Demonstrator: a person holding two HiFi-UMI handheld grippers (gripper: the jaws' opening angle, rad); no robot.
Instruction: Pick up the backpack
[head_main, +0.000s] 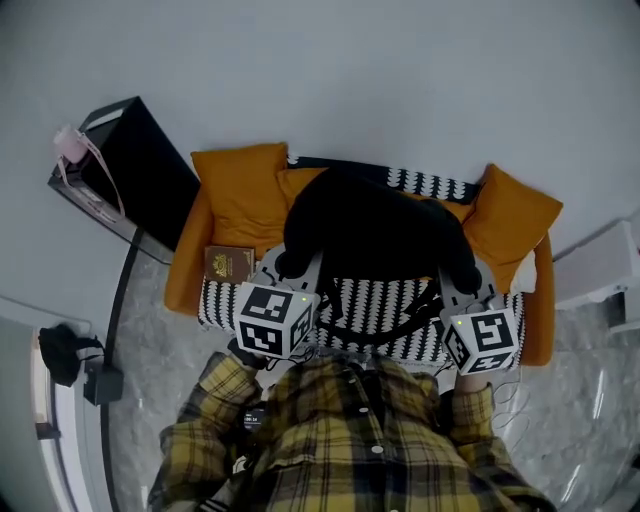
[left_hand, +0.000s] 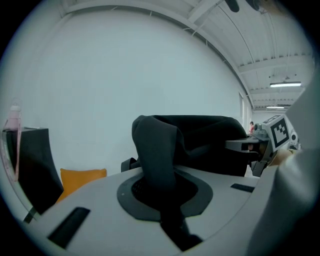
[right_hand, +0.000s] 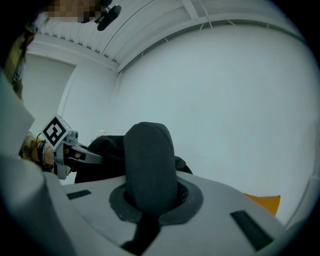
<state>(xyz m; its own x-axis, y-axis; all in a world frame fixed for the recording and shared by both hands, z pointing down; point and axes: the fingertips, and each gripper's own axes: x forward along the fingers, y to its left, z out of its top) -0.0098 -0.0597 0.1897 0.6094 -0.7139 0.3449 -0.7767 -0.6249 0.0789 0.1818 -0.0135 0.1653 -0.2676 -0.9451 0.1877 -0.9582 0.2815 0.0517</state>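
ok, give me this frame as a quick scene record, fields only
left tool: shut on a backpack strap
right tool: shut on the other strap
backpack: black, held by both tools over the sofa
sofa: orange, striped cover on the seat
book: brown, on the sofa beside the left tool

Soft, even, cool light fills every view, with only faint shadows. The backpack (head_main: 370, 225) reads as near-featureless black. Both gripper views bend strongly toward dark corners; ceiling lights (left_hand: 285, 85) glow upper right in the left one.
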